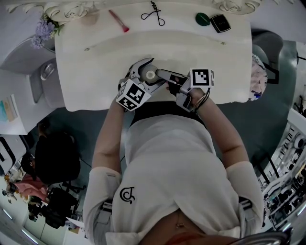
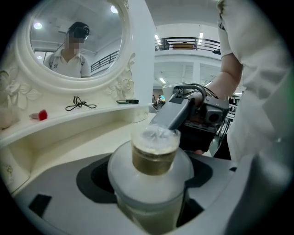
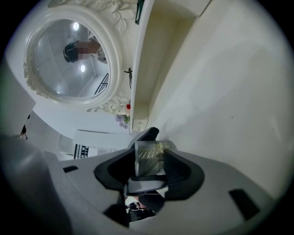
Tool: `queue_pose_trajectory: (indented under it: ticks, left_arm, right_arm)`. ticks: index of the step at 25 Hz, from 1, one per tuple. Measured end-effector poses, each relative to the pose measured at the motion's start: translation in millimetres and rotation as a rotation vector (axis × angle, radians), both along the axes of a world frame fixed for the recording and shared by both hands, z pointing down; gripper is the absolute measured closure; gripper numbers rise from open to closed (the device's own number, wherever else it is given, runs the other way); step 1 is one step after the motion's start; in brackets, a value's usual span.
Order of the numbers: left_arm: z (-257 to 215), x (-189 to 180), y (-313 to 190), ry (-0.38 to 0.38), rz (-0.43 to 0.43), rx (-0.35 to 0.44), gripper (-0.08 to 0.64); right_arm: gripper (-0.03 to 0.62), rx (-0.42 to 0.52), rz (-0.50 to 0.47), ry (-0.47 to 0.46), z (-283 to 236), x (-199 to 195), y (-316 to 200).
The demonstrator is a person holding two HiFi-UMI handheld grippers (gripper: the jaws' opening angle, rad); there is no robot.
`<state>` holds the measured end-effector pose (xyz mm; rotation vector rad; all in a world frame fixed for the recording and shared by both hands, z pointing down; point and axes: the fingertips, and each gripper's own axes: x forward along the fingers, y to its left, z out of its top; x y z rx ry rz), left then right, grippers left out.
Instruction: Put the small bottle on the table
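The small bottle (image 2: 151, 181) has a frosted white body, a gold neck and a clear cap (image 2: 156, 137). My left gripper (image 2: 152, 197) is shut on its body and holds it upright, just above the white dressing table (image 1: 95, 72) near its front edge. From the right, my right gripper (image 3: 149, 160) reaches in, and its dark pads (image 3: 177, 165) are shut on the cap (image 3: 148, 157). In the head view the bottle (image 1: 150, 75) sits between the left gripper (image 1: 145, 72) and the right gripper (image 1: 162, 74), in front of the person's chest.
Along the table's back ledge lie a red-tipped brush (image 1: 119, 21), an eyelash curler (image 1: 154, 13), a green lid (image 1: 202, 19) and a black compact (image 1: 220, 23). Purple flowers (image 1: 43, 31) stand at the back left. An ornate white mirror (image 2: 73, 46) rises behind.
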<state>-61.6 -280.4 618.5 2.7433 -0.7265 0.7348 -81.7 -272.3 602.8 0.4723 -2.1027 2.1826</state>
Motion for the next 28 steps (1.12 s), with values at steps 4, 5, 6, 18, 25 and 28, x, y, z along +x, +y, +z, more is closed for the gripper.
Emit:
queue_pose_trajectory:
  ticks: [4, 5, 6, 18, 25, 28]
  left_arm:
    - [-9.6, -5.2, -2.2, 0.030, -0.030, 0.005, 0.159]
    - [-15.6, -6.2, -3.6, 0.049, -0.045, 0.013, 0.160]
    - [-21.7, -7.4, -5.1, 0.066, -0.063, 0.020, 0.160]
    - [-132.2, -42.9, -7.5, 0.208, -0.297, 0.177, 0.444]
    - [-177.1, -60.6, 2.7, 0.179, -0.333, 0.242, 0.547]
    - [-193.3, -68.8, 9.3, 0.138, -0.357, 0.281, 0.548]
  right_arm:
    - [0.403, 0.008, 0.001, 0.033, 1.7, 1.7, -0.5]
    - [0.414, 0.000, 0.010, 0.038, 1.0, 2.4, -0.9]
    - [0.430, -0.009, 0.023, 0.034, -1.6, 2.7, -1.5]
    - [0.584, 0.318, 0.078, 0.101, -88.9, 18.8, -8.5]
    - [0.584, 0.571, 0.090, 0.203, -128.2, 19.7, -4.4]
    - [0.584, 0.680, 0.110, 0.229, -150.7, 18.7, -0.5]
